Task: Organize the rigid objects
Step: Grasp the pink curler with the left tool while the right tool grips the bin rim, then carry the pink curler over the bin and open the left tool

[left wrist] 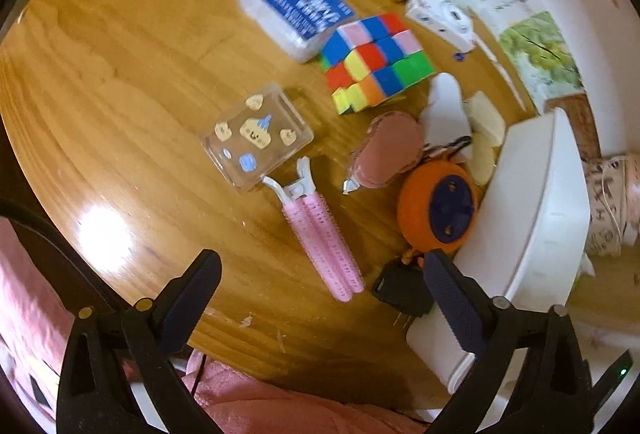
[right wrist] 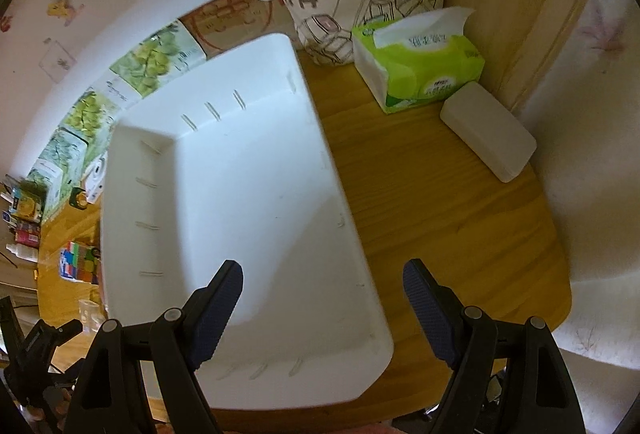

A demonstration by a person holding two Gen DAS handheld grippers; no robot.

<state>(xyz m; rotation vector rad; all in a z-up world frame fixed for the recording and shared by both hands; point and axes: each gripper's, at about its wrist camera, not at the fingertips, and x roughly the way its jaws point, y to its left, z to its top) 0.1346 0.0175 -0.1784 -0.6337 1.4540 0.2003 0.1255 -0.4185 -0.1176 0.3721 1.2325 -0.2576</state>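
1. Left hand-held gripper (left wrist: 322, 308): I have it released, jaws wide, nothing between them, low centre of its view above the wooden bench (left wrist: 132, 46).
2. Nearest item: pink twin-roller hair clip with white handle (left wrist: 320, 234), lying flat just above the jaws, mid-frame.
3. Other rigid items: clear plastic sticker-decorated box (left wrist: 256, 136) left of centre; multicoloured puzzle cube (left wrist: 374, 62) upper centre; round orange-and-blue reel (left wrist: 438, 210) touching the bin.
4. Empty white plastic bin (right wrist: 240, 174): fills the centre of the right view.
5. Right hand-held gripper (right wrist: 322, 308): released, empty, straddling the bin's lower rim.
6. Advice: I'd straddle the clip's narrow width and close squarely.
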